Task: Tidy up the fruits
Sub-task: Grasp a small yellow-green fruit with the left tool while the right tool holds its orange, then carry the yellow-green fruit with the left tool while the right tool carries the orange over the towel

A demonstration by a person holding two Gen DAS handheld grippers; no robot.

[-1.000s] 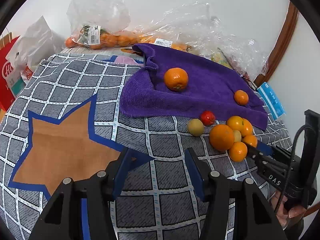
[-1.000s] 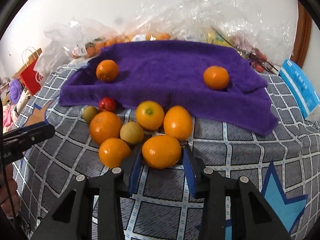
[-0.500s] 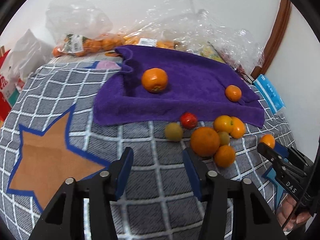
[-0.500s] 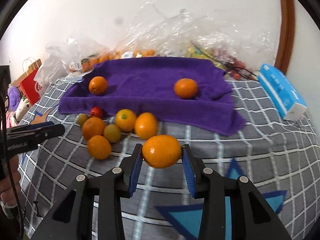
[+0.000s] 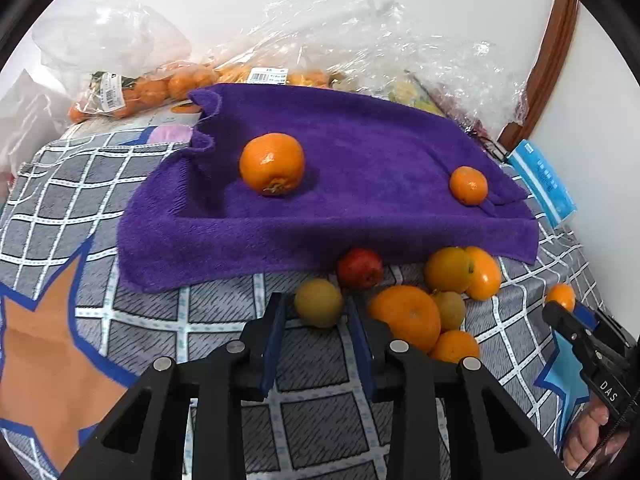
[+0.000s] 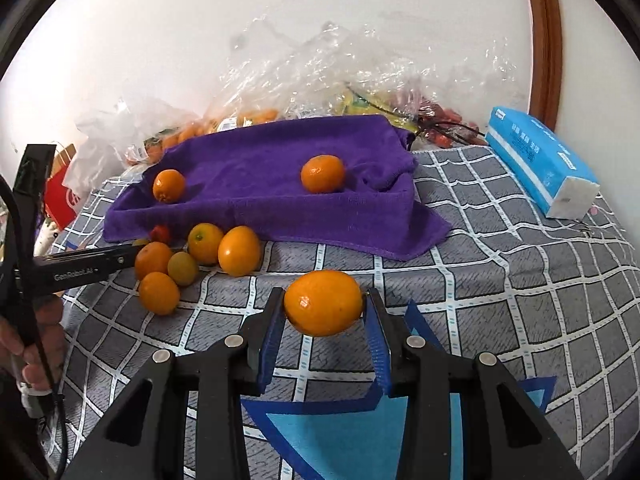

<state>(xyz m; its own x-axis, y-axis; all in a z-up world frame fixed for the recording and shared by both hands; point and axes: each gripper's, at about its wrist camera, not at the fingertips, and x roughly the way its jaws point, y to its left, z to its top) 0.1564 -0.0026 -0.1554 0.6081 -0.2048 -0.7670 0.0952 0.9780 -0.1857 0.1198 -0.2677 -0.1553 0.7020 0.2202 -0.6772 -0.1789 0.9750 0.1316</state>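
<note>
Fruits: orange (image 6: 323,303) pinched in right gripper (image 6: 324,320); yellow-green fruit (image 5: 319,302) pinched between left gripper (image 5: 318,334) pads, red fruit (image 5: 359,268) at its one o'clock.

Left tool (image 5: 318,306) closed around a yellow-green fruit (image 5: 319,302) just off the purple towel's (image 5: 360,184) near edge, two oranges (image 5: 272,163) on the towel, fruit cluster (image 5: 424,312) beside, checked cloth (image 5: 160,312) beneath
</note>
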